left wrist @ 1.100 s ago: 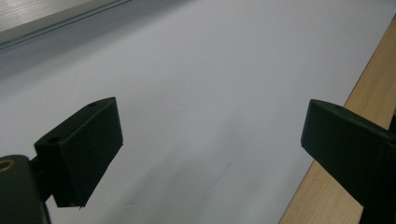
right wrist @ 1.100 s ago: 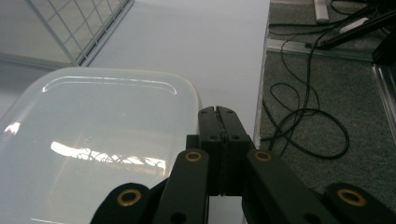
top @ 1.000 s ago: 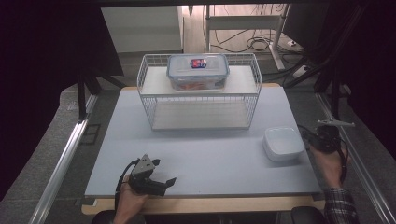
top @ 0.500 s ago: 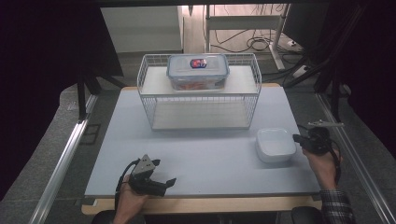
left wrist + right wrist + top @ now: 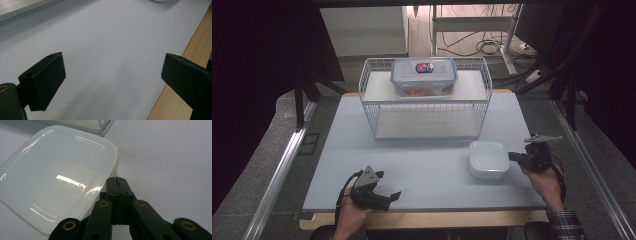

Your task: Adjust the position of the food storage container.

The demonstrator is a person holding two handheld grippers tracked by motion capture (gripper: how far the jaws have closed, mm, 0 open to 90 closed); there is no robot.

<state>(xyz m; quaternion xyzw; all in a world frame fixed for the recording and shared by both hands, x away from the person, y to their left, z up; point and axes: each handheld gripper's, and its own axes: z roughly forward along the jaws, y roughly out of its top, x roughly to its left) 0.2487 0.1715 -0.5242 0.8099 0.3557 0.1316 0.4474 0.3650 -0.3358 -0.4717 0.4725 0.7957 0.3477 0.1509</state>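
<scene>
From the high view, the right gripper point(image 5: 518, 158) lies low at the desk's point(image 5: 427, 170) right edge, its tip against the white container point(image 5: 488, 159); the left gripper point(image 5: 387, 192) rests near the front edge. A wire rack point(image 5: 426, 107) stands behind, dark room around. In the left gripper view its fingers point(image 5: 43, 80) are spread wide over bare desk. In the right gripper view the fingers point(image 5: 112, 192) are clenched together, touching the container's side.

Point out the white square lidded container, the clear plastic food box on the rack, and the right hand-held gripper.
white square lidded container point(image 5: 488, 159), high view, lid centre
clear plastic food box point(image 5: 424, 76), high view, lid
right hand-held gripper point(image 5: 116, 181), right gripper view, jaw tips
</scene>
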